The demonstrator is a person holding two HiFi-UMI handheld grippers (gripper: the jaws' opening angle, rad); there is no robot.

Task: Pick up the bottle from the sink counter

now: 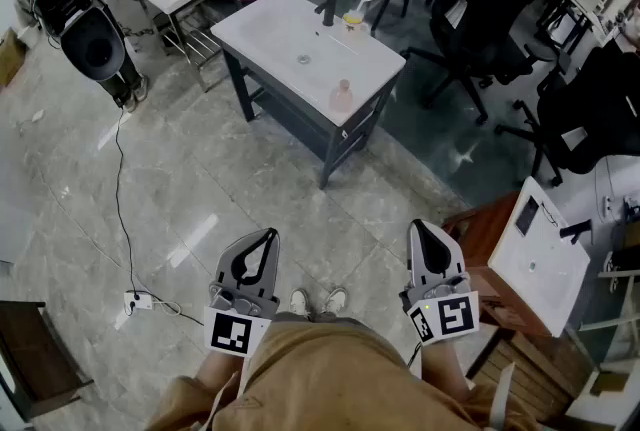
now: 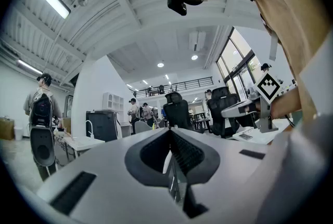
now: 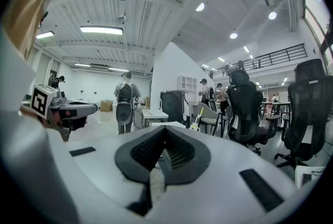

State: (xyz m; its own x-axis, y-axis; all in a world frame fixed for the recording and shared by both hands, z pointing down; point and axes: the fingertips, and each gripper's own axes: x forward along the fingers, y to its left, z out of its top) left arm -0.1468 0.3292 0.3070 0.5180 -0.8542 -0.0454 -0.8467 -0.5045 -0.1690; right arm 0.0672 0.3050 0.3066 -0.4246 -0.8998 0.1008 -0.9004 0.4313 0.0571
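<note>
Bottle (image 1: pixel 342 97) stands near bench (image 1: pixel 262 27) front edge, well apart from us. We carry left tool (image 1: pixel 266 239) and right tool (image 1: pixel 420 231) low, jaws together, empty, likely because we have not walked over yet.

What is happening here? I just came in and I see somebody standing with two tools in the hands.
A person stands some way back from the sink counter and holds a gripper in each hand, low in front of the body. The left gripper and the right gripper are both shut and hold nothing. The pale pink bottle stands near the counter's front edge, and nothing touches it, so the pickup has not started.
</note>
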